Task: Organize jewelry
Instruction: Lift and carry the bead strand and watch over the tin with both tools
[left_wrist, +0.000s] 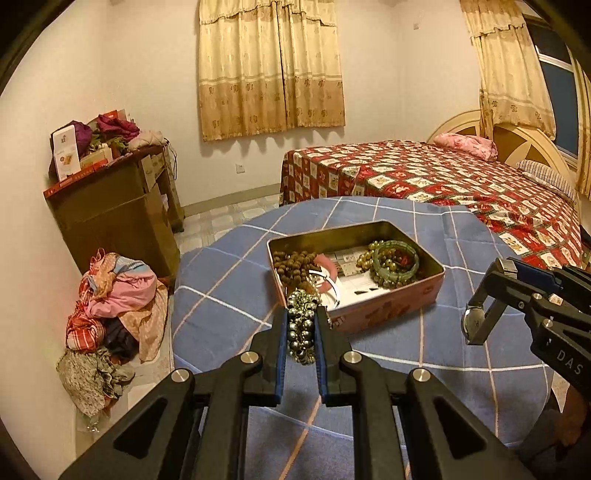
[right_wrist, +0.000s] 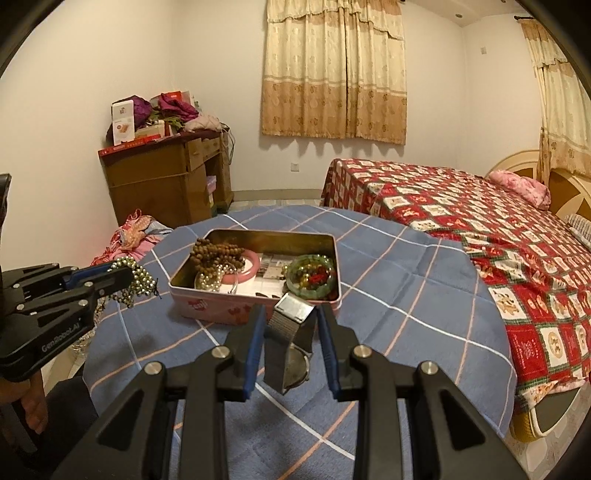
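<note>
A pink open tin (left_wrist: 384, 312) (right_wrist: 207, 308) sits on the blue checked tablecloth. It holds brown wooden beads (left_wrist: 291, 262), a pink bangle (right_wrist: 251, 264), a green bangle (left_wrist: 397, 260) and yellow-green beads. My left gripper (left_wrist: 301, 314) is shut on a bunch of silver beads (left_wrist: 301, 328) just in front of the tin's near left corner; it also shows in the right wrist view (right_wrist: 122, 275). My right gripper (right_wrist: 290, 314) is shut on a wristwatch with a metal mesh band (right_wrist: 290, 332), held just before the tin's near wall; the watch also shows in the left wrist view (left_wrist: 471, 319).
The round table (left_wrist: 461, 332) carries the blue cloth. A bed with a red patterned cover (left_wrist: 443, 177) stands behind right. A wooden desk with clutter (left_wrist: 110, 199) is at back left, and a pile of clothes (left_wrist: 110, 310) lies on the floor left.
</note>
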